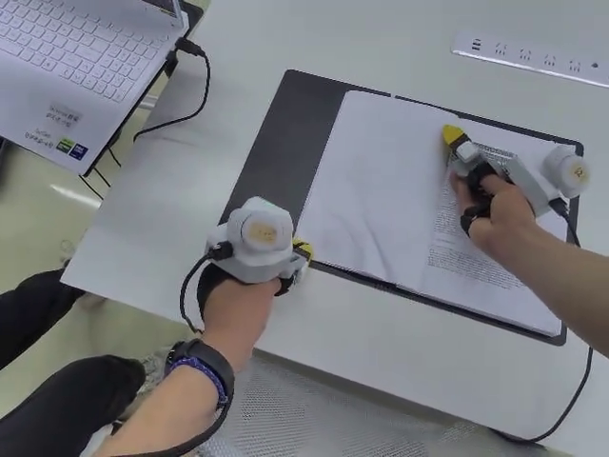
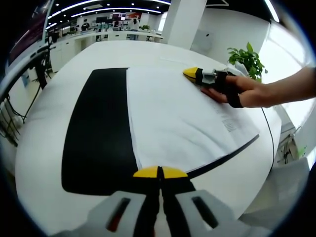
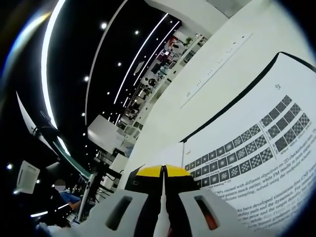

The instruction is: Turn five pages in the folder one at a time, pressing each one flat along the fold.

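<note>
Low at the near edge of the white table: left hand wrapped around the left gripper from behind, wrist straight, dark wristband on the forearm. Yellow tips pressed together, no gap, parked right at the near left corner of the blank page. Too tight in the left gripper view to say whether the left gripper has nipped any paper.

Across the spread: right hand reaching in from the right, forearm slanting over the printed page, fingers curled on the right gripper. Tips closed here too, nothing between them, laid on the paper just beside the fold.

Open black folder flat mid-table, left cover bare, blank sheet lying over the middle, text and a row of small checkered figures on the printed page.

Right side of the printed page hidden under hand and arm. Print too small to read. Laptop cut off at the top left, cable looping away from it. Power strip along the far edge.
</note>
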Tool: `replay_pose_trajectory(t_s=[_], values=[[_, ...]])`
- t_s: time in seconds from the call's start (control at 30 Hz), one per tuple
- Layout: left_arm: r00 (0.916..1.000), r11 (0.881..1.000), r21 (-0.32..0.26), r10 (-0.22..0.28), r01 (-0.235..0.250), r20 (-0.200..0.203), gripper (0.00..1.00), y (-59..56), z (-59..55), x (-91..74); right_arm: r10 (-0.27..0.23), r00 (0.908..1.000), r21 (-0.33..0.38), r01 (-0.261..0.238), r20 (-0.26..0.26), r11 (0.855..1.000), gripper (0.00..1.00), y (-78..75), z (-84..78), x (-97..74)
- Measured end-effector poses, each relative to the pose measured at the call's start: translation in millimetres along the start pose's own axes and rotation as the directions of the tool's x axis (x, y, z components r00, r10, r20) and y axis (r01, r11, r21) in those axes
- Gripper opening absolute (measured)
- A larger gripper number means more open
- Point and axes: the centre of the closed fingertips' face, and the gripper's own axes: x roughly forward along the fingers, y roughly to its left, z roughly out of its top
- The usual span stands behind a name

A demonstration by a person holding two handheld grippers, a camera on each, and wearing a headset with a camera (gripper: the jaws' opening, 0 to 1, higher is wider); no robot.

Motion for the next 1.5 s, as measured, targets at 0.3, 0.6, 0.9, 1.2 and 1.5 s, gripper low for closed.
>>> replay_pose_trajectory(t_s=[0.3, 0.6, 0.9, 1.2, 1.5], values=[[1.0000, 1.000, -0.021, -0.007, 0.007, 0.007, 0.00, 0.2, -0.1, 0.0, 0.015, 0.9999, -0.005, -0.015, 0.000, 1.000, 0.00, 13.1, -15.3, -20.8], [0.9999, 0.999, -0.031, -0.009, 0.009, 0.005, 0.00, 0.0, -0.3, 0.5, 0.030, 0.9995, -0.004, -0.030, -0.005, 1.000, 0.00, 27.7, -31.3, -45.3], [0.9998, 0.999, -0.043, -0.014, 0.014, 0.013, 0.00, -0.2, -0.9, 0.4, 0.055, 0.9981, -0.004, -0.055, -0.028, 0.998, 0.00, 38.8, -48.4, -69.5], [0.9998, 0.999, -0.041, -0.011, 0.011, 0.018, 0.00, -0.3, -0.9, 0.2, 0.070, 0.9953, -0.011, -0.071, -0.066, 0.997, 0.00, 35.9, -63.2, -85.7], [0.9995, 0.998, -0.055, -0.016, 0.017, 0.027, 0.00, 0.1, -0.6, 0.0, 0.073, 0.9928, -0.015, -0.075, -0.095, 0.997, 0.00, 31.9, -77.8, -101.6]])
